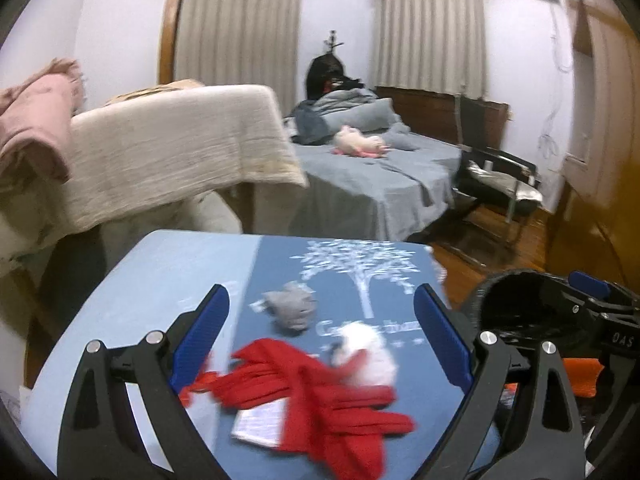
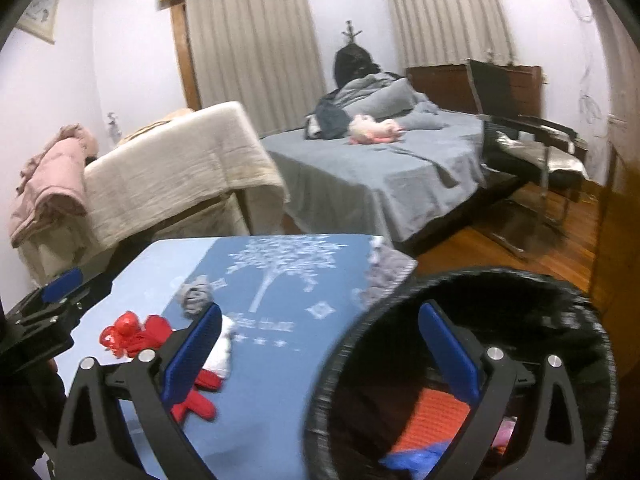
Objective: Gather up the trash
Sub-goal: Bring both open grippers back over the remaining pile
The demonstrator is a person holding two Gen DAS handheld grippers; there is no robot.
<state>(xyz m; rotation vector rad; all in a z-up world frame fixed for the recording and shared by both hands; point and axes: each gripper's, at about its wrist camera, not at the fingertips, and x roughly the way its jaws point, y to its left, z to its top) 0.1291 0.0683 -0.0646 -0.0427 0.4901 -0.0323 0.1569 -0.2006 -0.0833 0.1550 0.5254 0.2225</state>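
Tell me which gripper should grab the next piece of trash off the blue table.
Left. The left gripper is open, with the red scraps and white wad between its fingers. The right gripper straddles the black bin's rim.

left wrist cam low over tabletop (image 1: 152,280), right cam beside it at 3 o'clock, both facing bed (image 2: 360,168)

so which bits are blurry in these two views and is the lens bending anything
Left wrist view: the red gloves and grey wad on the blue table are motion-smeared, the bed sharper. Right wrist view: the black bin's rim is streaked. Both views: fisheye bows the curtains and darkens the corners.
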